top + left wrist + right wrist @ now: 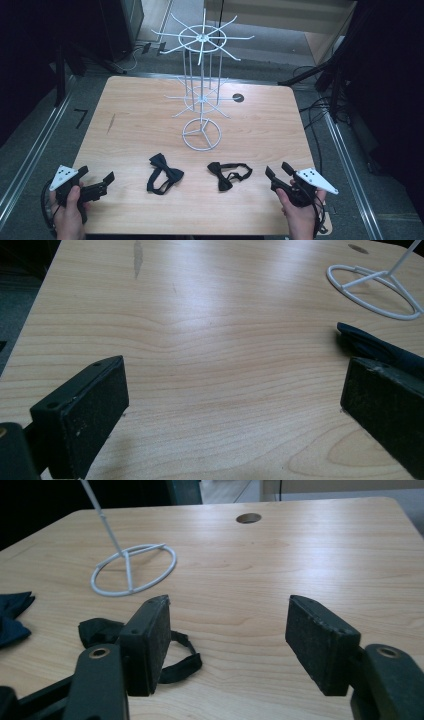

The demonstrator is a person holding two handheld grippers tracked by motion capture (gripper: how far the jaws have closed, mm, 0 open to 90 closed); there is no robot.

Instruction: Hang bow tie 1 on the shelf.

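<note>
Two black bow ties lie near the front of the wooden table [135, 115]: the left bow tie [165, 175] and the right bow tie [227, 174]. A white wire rack [201, 90] stands behind them at the table's middle. My left gripper [96, 175] rests open at the front left corner. Its own view [232, 405] shows bare wood between the jaws and the left bow tie [375, 347] beyond the right jaw. My right gripper [279, 170] is open at the front right. In its view [232, 635], the right bow tie [100, 630] lies partly behind the left jaw.
The rack's ring base [135, 570] sits on the wood, with hooks spreading out higher up. A round cable hole [238, 97] lies at the back right of the table. Dark stands and cables [320, 110] surround the table on the floor.
</note>
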